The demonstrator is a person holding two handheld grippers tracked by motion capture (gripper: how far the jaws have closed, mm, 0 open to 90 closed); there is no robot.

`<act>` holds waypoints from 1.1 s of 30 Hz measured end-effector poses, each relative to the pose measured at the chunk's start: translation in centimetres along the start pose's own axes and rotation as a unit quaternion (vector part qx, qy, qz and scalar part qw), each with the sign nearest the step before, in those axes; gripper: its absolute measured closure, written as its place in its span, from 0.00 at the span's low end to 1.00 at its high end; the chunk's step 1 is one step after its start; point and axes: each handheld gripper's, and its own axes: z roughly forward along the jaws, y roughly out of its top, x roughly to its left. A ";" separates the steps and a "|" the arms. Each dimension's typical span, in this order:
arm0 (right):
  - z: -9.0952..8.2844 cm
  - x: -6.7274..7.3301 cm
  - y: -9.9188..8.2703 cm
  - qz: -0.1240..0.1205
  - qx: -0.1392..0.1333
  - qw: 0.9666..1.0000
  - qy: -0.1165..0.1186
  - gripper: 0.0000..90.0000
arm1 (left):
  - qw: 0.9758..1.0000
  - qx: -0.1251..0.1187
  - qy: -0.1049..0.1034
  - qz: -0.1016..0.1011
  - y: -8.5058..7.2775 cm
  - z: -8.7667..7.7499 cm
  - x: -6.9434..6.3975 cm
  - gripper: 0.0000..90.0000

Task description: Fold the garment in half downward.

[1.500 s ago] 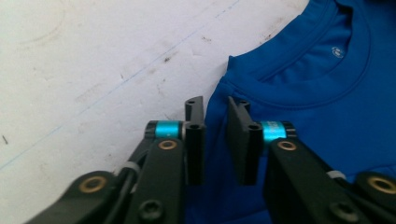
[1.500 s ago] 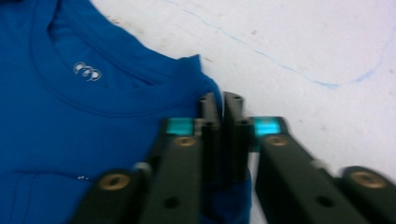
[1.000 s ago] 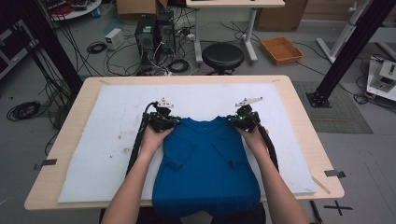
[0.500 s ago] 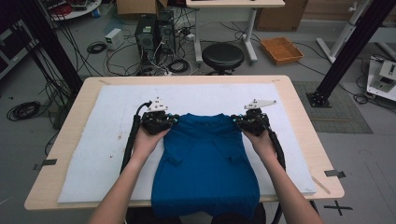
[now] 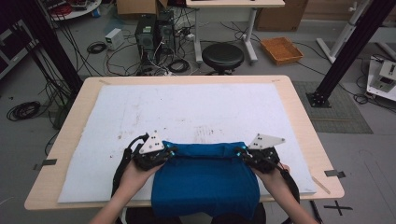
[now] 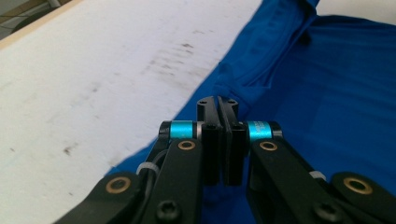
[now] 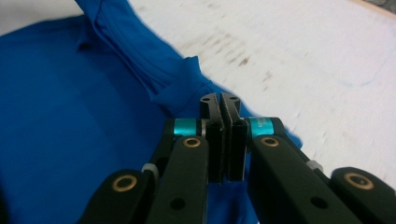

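A blue shirt (image 5: 205, 182) lies at the near edge of the white mat (image 5: 187, 107), its lower part hanging over the table's front. My left gripper (image 5: 168, 152) is shut on the shirt's far left corner, and my right gripper (image 5: 239, 152) is shut on its far right corner. Between them the far edge runs straight and looks doubled over. In the left gripper view the jaws (image 6: 218, 103) are pressed together with bunched blue cloth (image 6: 261, 70) at their tips. The right gripper view shows the same: jaws (image 7: 219, 100) together, with a fold of the shirt (image 7: 182, 79) at the tips.
The mat covers most of the wooden table (image 5: 79, 100) and bears faint dark smudges (image 5: 205, 133) beyond the shirt. On the floor behind the table are a black stool (image 5: 223, 56), computer towers (image 5: 152, 32), cables and an orange tray (image 5: 281, 49).
Both grippers have moved toward the near edge of the table, bringing the shirt's far edge with them. The shirt now covers less of the mat, and its far edge is straighter.
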 end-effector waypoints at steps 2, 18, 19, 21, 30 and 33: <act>-0.6 0.5 -0.6 -0.004 0.000 1.000 0.002 0.99 | 1.000 0.004 -0.007 0.011 -0.4 -0.2 -0.9 0.98; -3.2 4.7 -4.7 -0.038 0.040 0.998 0.029 0.97 | 0.994 0.061 -0.047 0.080 -2.9 -0.9 -6.1 0.89; -3.3 4.7 -4.8 -0.040 0.038 0.998 0.029 0.95 | 0.994 0.067 -0.045 0.079 -3.0 -0.9 -6.2 0.82; -3.7 4.5 -4.9 -0.031 0.036 0.998 0.030 0.88 | 0.994 0.070 -0.041 0.076 -3.1 -1.1 -6.3 0.76; -3.0 0.4 -2.9 0.045 -0.005 0.999 -0.014 0.66 | 0.999 0.005 0.040 -0.029 -0.7 -0.5 -1.9 0.64; -1.0 -1.9 -2.2 0.089 0.002 0.995 -0.033 0.59 | 0.995 0.015 0.050 -0.085 -0.3 1.1 0.4 0.60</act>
